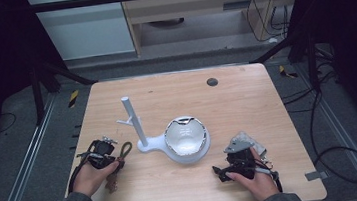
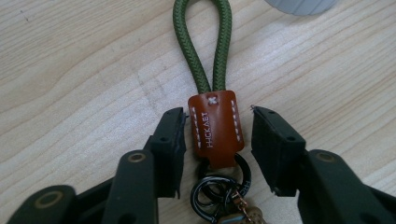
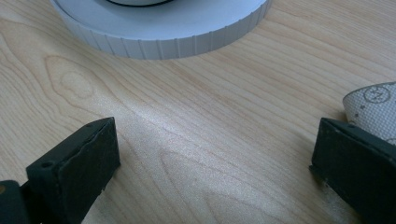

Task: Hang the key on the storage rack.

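A keychain lies flat on the wooden table: a green cord loop, a brown stitched leather tab and dark metal rings. In the high view the keychain sits at the front left, beside the person's left hand. My left gripper straddles the leather tab. One pad is at the tab's edge and a gap shows on the other side, so the tab is not clamped. My right gripper rests at the front right, open wide over bare wood.
A white stand with a post and a side branch rises mid-table. Its round base carries a shiny white bowl. A white dotted piece lies by my right jaw. A dark round hole marks the far side.
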`<state>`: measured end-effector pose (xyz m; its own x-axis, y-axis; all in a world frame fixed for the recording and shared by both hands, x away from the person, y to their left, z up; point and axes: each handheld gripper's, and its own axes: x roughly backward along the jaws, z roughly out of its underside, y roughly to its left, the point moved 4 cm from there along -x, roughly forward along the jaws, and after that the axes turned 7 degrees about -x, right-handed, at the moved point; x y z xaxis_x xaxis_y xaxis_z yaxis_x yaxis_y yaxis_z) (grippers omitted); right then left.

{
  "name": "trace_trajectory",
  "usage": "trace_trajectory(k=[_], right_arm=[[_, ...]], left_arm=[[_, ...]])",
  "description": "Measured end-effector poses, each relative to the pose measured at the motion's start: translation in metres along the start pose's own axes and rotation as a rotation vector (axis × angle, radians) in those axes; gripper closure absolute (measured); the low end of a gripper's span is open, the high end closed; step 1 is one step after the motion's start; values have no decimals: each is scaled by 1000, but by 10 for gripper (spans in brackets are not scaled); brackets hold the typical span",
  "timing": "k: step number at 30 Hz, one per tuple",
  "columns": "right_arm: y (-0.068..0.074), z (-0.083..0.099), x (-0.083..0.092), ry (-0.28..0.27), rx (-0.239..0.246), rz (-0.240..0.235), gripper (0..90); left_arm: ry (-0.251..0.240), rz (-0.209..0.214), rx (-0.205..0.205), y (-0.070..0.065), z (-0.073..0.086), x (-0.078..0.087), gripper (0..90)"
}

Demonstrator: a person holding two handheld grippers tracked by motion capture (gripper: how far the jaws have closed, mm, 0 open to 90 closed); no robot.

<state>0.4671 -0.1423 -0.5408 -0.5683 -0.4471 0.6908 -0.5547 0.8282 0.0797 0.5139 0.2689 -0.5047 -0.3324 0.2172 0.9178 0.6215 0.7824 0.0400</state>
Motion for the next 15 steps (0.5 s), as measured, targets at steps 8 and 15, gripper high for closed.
trace_trajectory(k=[8,15], right_arm=[[0,0,0,2,-3,-1,9],[0,0,0,2,-3,-2,9]], left_arm=[[-4,-3,-19,0,0,1,652],[-103,-24,-43,-5,6,20,657]])
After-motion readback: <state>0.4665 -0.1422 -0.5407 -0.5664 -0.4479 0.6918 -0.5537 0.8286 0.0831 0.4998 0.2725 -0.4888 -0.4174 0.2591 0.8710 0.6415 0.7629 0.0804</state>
